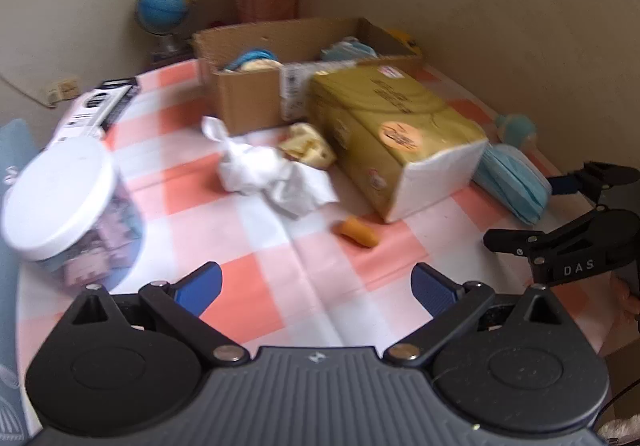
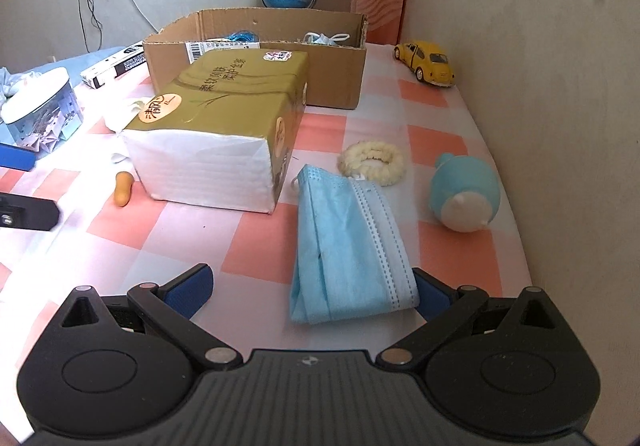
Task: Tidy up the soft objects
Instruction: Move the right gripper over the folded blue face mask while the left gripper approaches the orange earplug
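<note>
Spread wide and empty, the left gripper [image 1: 316,288] hovers over the table's [image 1: 280,258] near edge; an orange earplug [image 1: 358,232] lies ahead of it, crumpled tissue [image 1: 276,175] beyond, before the cardboard box [image 1: 256,93].

Right wrist view: the right gripper [image 2: 312,292], also spread, straddles the near end of a blue face mask [image 2: 348,242] lying flat near the table's right edge. Closing on so thin a fold could merely push it along the cloth, or catch the tablecloth too.

Box contents [image 1: 256,59] perhaps too blurred
</note>
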